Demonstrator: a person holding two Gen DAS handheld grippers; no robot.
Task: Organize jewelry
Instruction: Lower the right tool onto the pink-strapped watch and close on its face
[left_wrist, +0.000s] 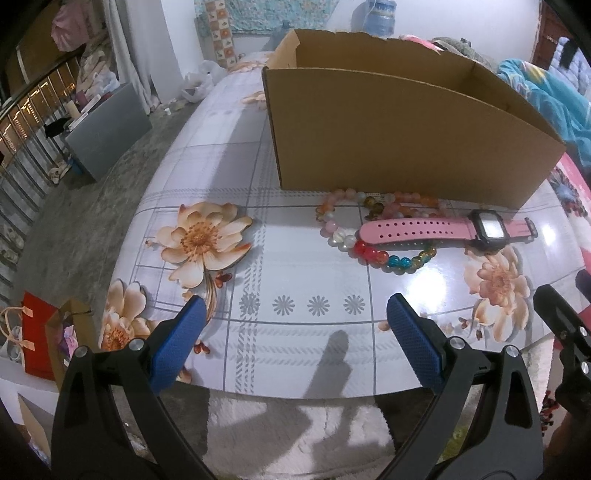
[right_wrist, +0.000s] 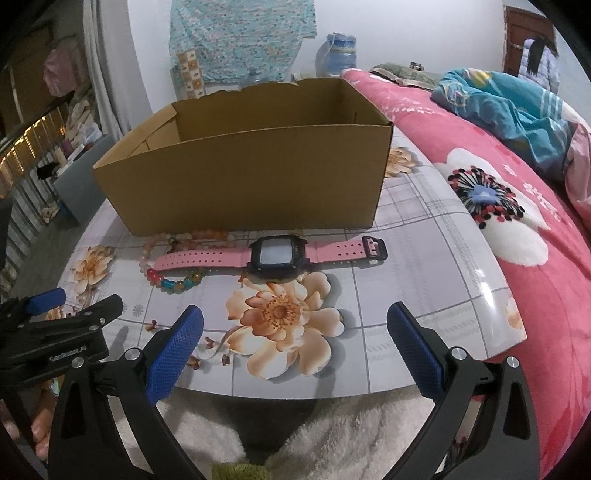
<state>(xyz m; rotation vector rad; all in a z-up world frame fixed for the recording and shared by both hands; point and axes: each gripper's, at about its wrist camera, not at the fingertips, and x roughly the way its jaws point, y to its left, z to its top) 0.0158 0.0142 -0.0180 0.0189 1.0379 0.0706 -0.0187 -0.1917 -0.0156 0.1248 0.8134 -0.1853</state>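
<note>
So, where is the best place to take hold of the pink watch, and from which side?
Probably the buckle-end strap of the pink watch: it lies flat and free of the bead bracelets, which crowd the other strap. Bring the right claw, open now, from above, fingers across the strap's width, clear of the cardboard box.

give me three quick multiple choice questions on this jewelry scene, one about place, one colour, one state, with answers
1. Where does the pink-strapped digital watch lie?
A. inside the box
B. on the table in front of the brown cardboard box
C. on the bed

2. What colour are the claw pads?
A. blue
B. red
C. green

3. How is the right claw?
A. shut on the watch
B. shut on beads
C. open, holding nothing

Answers: B, the watch lies along the box's front wall; A, blue textured pads show in both views; C, its pads stand wide apart over the table.
</note>
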